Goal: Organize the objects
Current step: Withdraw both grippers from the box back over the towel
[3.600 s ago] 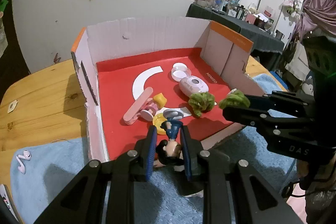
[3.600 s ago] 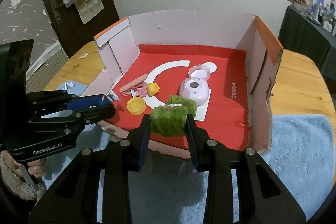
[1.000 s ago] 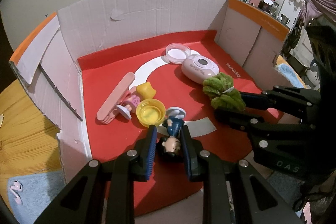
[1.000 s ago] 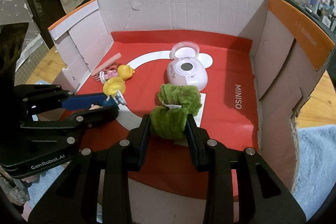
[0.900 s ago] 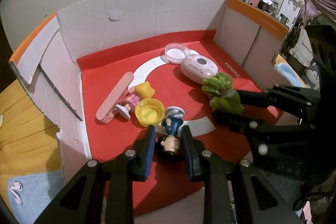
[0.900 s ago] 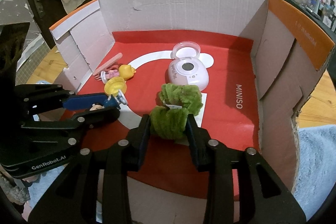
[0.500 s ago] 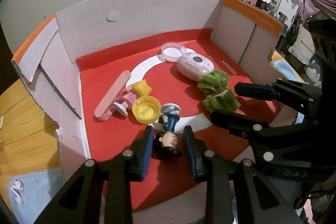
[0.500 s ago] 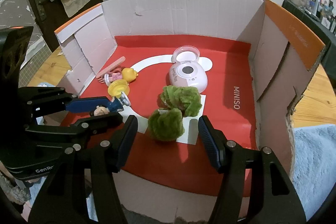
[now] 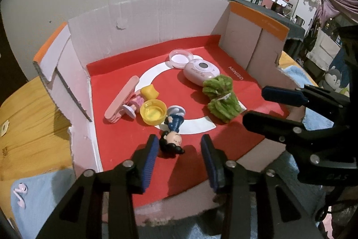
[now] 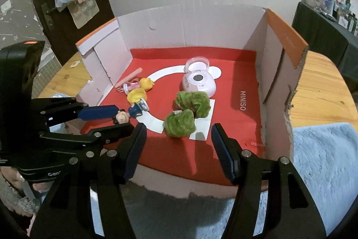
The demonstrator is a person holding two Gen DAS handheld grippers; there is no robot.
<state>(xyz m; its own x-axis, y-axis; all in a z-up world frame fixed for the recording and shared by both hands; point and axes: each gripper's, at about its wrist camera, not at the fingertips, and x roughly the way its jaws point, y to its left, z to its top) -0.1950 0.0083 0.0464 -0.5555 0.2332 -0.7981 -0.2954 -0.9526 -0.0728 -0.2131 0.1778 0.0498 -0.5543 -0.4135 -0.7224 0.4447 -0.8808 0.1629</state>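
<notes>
Wooden table [image 9: 29, 104], towel, red-floored box [image 9: 138, 26]: figurine [image 9: 173, 138] and green scrunchies [image 9: 220, 97] lie inside it. Left gripper [image 9: 179, 160] and right gripper [image 10: 179, 142] gape empty (jaws apart). One earphone [image 9: 19, 193] on the towel looks left.

The left tool [image 9: 179, 160] has released the figurine [image 9: 172, 134], which now lies on the red floor of the box [image 9: 143, 21], and its jaws stand apart. The right tool [image 10: 177, 149] has likewise let go of the green scrunchie [image 10: 180, 120], now resting beside the other scrunchie [image 10: 193, 102], and both tools have drawn back toward the box's near edge.
</notes>
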